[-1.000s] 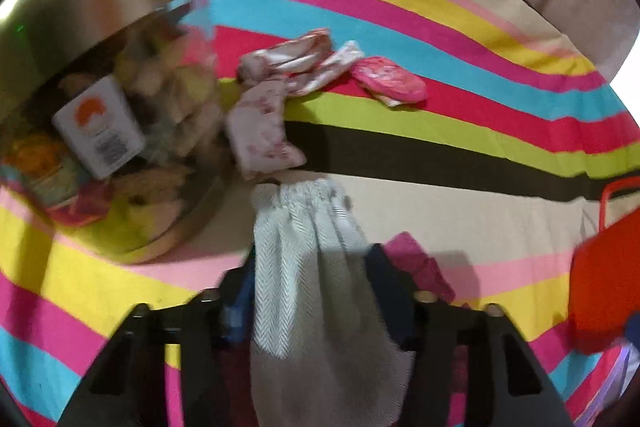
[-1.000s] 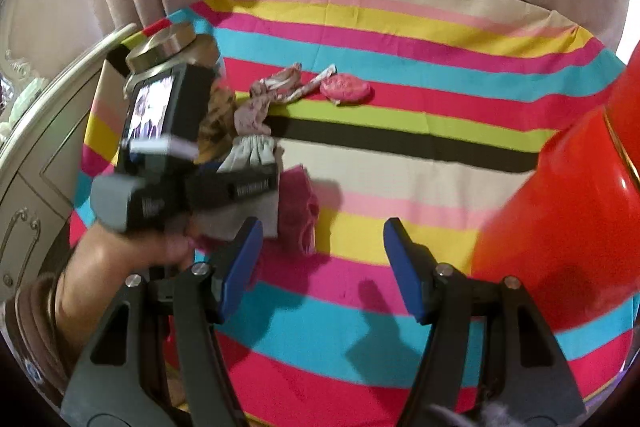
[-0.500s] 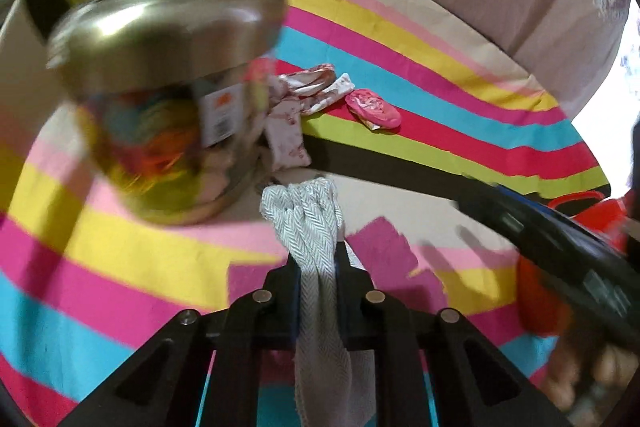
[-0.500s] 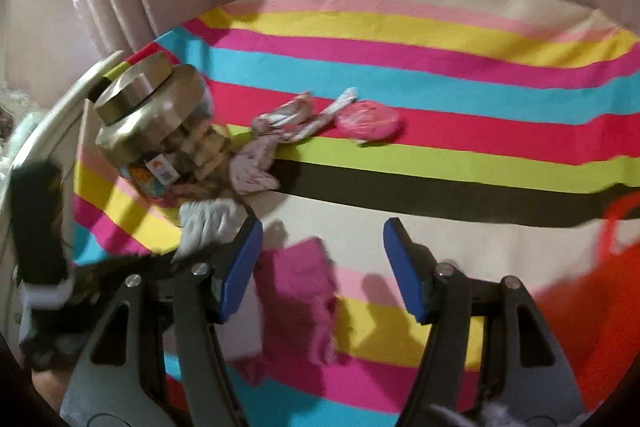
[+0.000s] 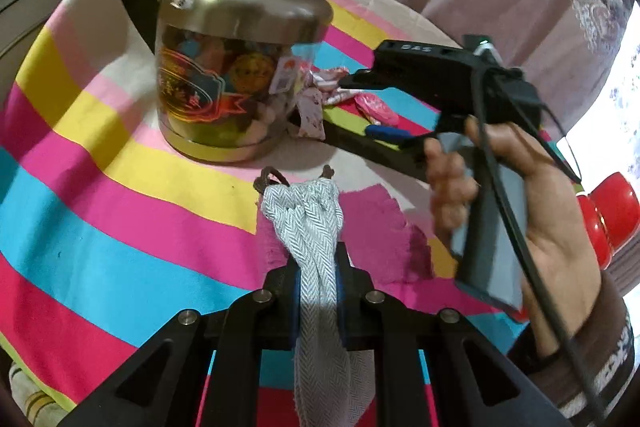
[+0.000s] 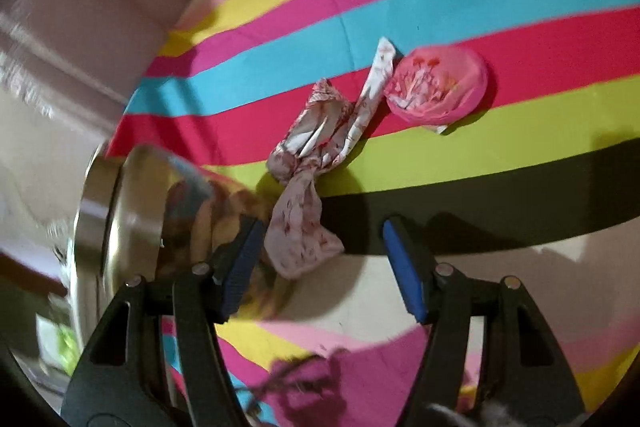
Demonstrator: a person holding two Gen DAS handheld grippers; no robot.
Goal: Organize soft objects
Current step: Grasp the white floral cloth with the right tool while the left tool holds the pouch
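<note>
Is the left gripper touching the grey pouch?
Touching. The left wrist view shows the left gripper shut on the grey pouch, both blue pads pressed against the bunched herringbone cloth, no gap either side.

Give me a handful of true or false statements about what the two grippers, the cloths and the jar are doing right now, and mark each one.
1. The left gripper is shut on the grey herringbone cloth. True.
2. The right gripper holds the floral cloth. False: its jaws are open and empty, with the cloth lying on the striped table cover.
3. The jar has no lid. False: a metal lid is on it.
4. A pink round pouch lies beside the floral cloth. True.
</note>
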